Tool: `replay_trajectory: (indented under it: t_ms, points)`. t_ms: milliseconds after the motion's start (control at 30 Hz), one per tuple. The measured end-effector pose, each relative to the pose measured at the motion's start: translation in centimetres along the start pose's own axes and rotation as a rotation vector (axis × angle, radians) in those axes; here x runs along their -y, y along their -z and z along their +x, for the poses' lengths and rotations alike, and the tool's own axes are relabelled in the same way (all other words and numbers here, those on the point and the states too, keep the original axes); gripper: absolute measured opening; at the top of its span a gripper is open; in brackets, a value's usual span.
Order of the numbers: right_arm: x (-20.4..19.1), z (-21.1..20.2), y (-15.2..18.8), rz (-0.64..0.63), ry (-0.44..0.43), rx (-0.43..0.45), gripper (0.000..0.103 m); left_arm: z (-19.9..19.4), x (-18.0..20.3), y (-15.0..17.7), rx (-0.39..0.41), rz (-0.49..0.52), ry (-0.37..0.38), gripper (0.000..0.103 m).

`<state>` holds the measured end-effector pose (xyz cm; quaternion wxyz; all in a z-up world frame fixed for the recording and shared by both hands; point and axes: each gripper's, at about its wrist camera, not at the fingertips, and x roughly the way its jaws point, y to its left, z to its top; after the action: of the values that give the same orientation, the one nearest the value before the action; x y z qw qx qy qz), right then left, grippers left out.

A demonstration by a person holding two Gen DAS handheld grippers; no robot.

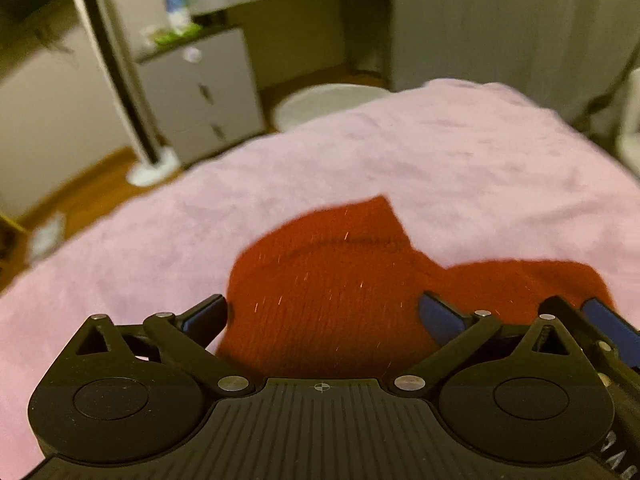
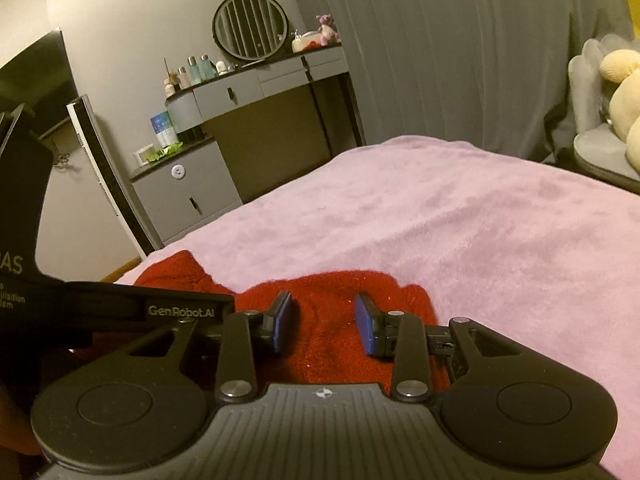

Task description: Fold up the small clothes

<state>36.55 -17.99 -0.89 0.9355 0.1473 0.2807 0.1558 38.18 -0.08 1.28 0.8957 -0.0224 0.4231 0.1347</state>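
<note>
- A red knitted garment lies spread on the pink blanket that covers the bed, near the bed's close edge; its surface is rumpled, with one corner pointing up toward the far end of the bed.
- The left tool has its jaws spread very wide above the garment. Red knit fills the gap between the blue pads, which press on nothing.
- The right tool has its jaws partly apart, set just over the garment. The blue pads stand either side of a stretch of red knit without pinching it, so it holds nothing.
- In the right wrist view the left tool's black body crosses the lower left corner, close beside the right tool.
- Beyond the bed, a grey vanity worktop carries several small bottles and a round mirror; what the bottles hold cannot be told.
- A white round tub stands on the floor at the foot of the bed; its inside is hidden.
</note>
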Motion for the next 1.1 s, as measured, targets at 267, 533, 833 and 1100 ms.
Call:
replay_trajectory:
  t_ms: [267, 533, 833, 1100]
  points:
    - [2.0, -13.4, 6.9, 0.129, -0.048, -0.041, 0.08, -11.9, -9.9, 11.5, 0.05, -0.259, 0.287, 0.103]
    - [4.4, -15.6, 9.3, 0.388, -0.114, -0.167, 0.077, -16.4, -10.3, 17.4, 0.07, -0.18, 0.204, 0.103]
    - [5.4, -14.5, 11.1, 0.583, -0.211, -0.144, 0.041, -14.7, -7.4, 19.1, 0.008, 0.013, 0.035, 0.103]
    - [4.5, -14.9, 10.3, 0.482, -0.122, -0.031, 0.013, -14.0, -7.0, 18.1, -0.027, -0.002, -0.013, 0.103]
